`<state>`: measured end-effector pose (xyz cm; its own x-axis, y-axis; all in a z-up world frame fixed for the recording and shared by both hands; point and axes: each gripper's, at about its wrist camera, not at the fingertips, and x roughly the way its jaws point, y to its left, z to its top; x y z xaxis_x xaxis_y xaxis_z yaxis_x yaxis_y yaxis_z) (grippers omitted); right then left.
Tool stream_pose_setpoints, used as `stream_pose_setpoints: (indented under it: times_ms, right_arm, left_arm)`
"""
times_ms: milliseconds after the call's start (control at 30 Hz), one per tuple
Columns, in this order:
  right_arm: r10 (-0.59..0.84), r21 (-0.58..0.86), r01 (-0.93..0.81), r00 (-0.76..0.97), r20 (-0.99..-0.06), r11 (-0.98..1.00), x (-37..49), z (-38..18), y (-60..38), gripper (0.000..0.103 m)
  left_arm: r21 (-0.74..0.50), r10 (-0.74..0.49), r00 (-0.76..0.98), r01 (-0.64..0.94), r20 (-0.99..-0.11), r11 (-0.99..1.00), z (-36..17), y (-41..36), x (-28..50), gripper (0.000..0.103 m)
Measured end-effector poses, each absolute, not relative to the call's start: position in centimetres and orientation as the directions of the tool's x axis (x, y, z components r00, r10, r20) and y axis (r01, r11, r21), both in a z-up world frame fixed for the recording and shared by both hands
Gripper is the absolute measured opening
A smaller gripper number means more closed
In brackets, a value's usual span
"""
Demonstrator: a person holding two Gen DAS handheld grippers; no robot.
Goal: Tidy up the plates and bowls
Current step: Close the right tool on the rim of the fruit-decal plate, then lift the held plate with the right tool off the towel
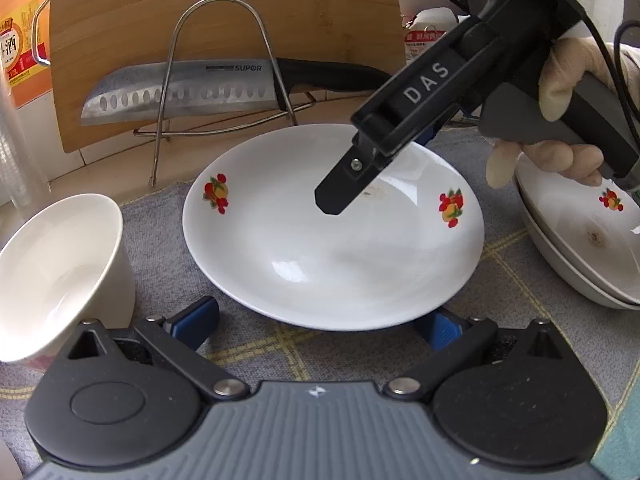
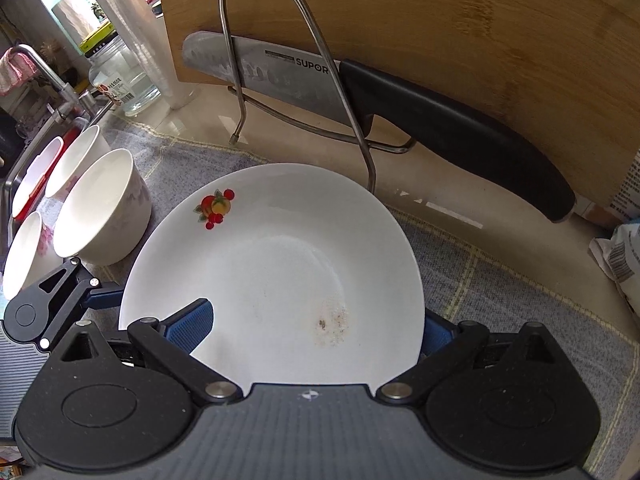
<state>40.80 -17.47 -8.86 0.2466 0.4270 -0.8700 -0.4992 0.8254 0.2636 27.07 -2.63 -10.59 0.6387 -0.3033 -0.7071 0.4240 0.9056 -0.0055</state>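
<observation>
One white plate (image 1: 332,248) with fruit prints is lying on the grey checked cloth (image 1: 256,344), near the middle of the scene. The left gripper (image 1: 316,322) is sitting at the plate's near edge with its two blue fingers (image 1: 196,320) spread wide, one at each side of the rim, not clamped. The right gripper (image 2: 316,328) is reaching in from the far right; its fingers are apart, one over the plate's inside and one outside the rim, and whether they are pressing it I cannot tell. Two more plates (image 1: 580,256) are stacked at the right. Three white bowls (image 2: 100,208) are standing at the left. One knife (image 1: 180,94) is resting in a wire rack (image 1: 224,64) against one wooden board (image 1: 224,12) at the far side.
</observation>
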Motion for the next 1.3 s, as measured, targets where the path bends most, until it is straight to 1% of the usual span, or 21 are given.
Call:
stream_pose_setpoints:
  times_ms: [533,767,1000,1300]
  right_arm:
    - [0.459,0.28,-0.56,0.208,-0.864,0.78,43.3,-8.9,-15.9,0.103]
    - [0.497,0.316,-0.565,0.197,-0.845,0.762,44.2,-9.0,-16.1,0.103]
    - [0.5,0.324,-0.585,0.165,-0.85,0.744,44.0,-8.9,-15.9,0.103]
    - [0.508,0.329,-0.593,0.161,-0.846,0.735,43.8,-8.9,-16.2,0.103]
  left_arm:
    - [-0.005,-0.316,0.663,0.426,-0.679,0.905,-10.7,-2.4,25.9,0.103]
    - [-0.004,-0.323,0.667,0.433,-0.671,0.901,-10.8,-2.4,25.7,0.103]
    - [0.049,-0.319,0.688,0.458,-0.651,0.888,-10.6,-2.8,25.0,0.103]
    - [0.044,-0.324,0.686,0.46,-0.651,0.887,-10.6,-2.8,24.9,0.103]
